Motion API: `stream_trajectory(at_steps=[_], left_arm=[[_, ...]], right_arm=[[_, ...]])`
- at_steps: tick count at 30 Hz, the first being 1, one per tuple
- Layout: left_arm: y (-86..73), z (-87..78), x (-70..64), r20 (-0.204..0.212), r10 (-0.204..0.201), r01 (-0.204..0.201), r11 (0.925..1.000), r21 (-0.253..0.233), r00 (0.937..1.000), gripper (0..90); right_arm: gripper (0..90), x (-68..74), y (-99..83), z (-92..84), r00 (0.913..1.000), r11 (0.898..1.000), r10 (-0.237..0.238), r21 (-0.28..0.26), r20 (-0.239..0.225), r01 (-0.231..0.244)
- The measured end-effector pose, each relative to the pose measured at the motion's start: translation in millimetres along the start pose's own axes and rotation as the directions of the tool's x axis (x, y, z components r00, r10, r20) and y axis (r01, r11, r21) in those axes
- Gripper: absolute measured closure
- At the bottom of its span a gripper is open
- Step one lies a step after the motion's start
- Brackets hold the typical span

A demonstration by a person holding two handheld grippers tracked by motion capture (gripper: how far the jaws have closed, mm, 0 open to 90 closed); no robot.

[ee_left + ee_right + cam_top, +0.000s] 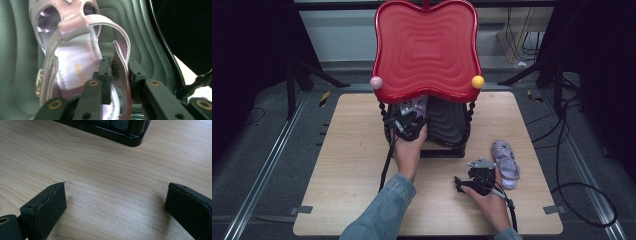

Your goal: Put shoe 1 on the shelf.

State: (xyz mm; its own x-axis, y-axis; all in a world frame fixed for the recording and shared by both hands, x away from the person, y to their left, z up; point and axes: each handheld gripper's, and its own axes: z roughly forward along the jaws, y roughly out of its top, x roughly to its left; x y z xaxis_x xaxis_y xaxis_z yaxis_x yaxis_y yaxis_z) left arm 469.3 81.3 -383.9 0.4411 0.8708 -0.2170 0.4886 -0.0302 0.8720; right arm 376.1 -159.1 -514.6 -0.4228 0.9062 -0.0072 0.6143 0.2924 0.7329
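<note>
A light wooden desk (pixel 352 165) carried a two-tier stand with a red wavy top tray (pixel 426 50) and a dark ribbed lower shelf (pixel 447 122). A lilac sandal (pixel 75 57) lay on that lower shelf, the left hand-held gripper (pixel 120 75) reaching under the red tray with its jaws narrow around the sandal's heel strap (pixel 122 72); whether the pads pressed it could not be told. A second lilac sandal (pixel 506 164) lay on the desk just beside the right hand-held gripper (pixel 115 205), whose jaws stood wide over bare wood.
</note>
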Motion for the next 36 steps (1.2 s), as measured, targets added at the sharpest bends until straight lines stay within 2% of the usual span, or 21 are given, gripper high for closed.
stream_trajectory(at_steps=[12,23,29,36], left_arm=[[5.8,-11.0,-6.4,0.016,-0.004,0.004,0.9995,-0.03,0.9999,62.0],[9.5,-37.9,-19.7,0.037,0.07,-0.068,0.9966,-0.045,0.9969,41.0],[5.7,-54.3,-21.6,0.042,0.126,-0.124,0.9912,-0.047,0.9912,35.8],[-0.3,-70.0,-21.7,0.073,0.133,-0.13,0.9905,-0.044,0.9885,29.0]], right_arm=[[3.9,-0.1,0.0,0.0,1.0,1.0,-0.002,0.0,0.001,0.002],[3.9,-0.1,0.0,0.0,1.0,1.0,-0.003,0.0,0.002,0.003],[3.9,0.0,0.0,0.0,1.0,1.0,-0.003,0.0,0.002,0.003],[3.9,0.0,0.0,0.1,1.0,1.0,-0.003,0.0,0.003,0.003]])
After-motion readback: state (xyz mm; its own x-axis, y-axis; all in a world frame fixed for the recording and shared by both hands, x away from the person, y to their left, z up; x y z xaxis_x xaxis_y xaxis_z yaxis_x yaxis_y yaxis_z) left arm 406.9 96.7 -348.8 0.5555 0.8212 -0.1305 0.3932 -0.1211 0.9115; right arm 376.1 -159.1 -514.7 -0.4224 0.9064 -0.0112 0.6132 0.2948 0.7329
